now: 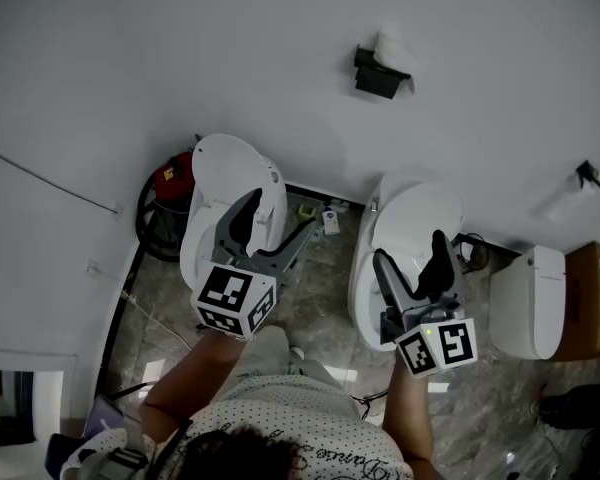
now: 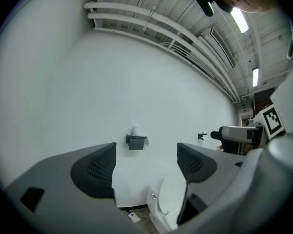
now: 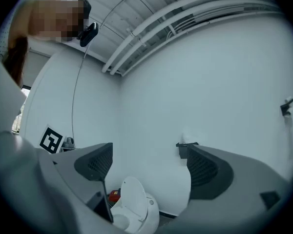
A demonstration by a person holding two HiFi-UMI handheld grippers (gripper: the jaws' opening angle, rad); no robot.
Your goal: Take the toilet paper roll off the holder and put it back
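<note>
High on the white wall (image 1: 180, 48) in the head view, the toilet paper roll (image 1: 393, 46) sits on its black holder (image 1: 380, 76), well apart from both tools. Below it, two white toilets stand on the marbled floor (image 1: 320, 308). The left tongs (image 1: 275, 223) hang over the left toilet (image 1: 220, 173) with their jaws spread and nothing between them. The right tongs (image 1: 410, 253) hang over the right toilet (image 1: 420, 213), likewise spread and empty. A red canister (image 1: 175, 173) stands against the wall just beside the left toilet, and a cardboard box (image 1: 590, 298) sits at the far right.

In the left gripper view the two dark pads (image 2: 95, 169) stand wide apart, with only bare wall and the lid of a toilet showing between them. The roll and holder are small on the wall, seen in the gap above the pads and nearer the left one. The right tongs and their marker cube (image 2: 271, 121) show at the right edge.

In the right gripper view the jaws are also wide apart and hold nothing. The holder peeks out on the wall at the top of the right pad (image 3: 207, 172), partly hidden by it; the roll above it is too faint to make out clearly. A toilet with its lid raised and the red canister appear low between the jaws.
</note>
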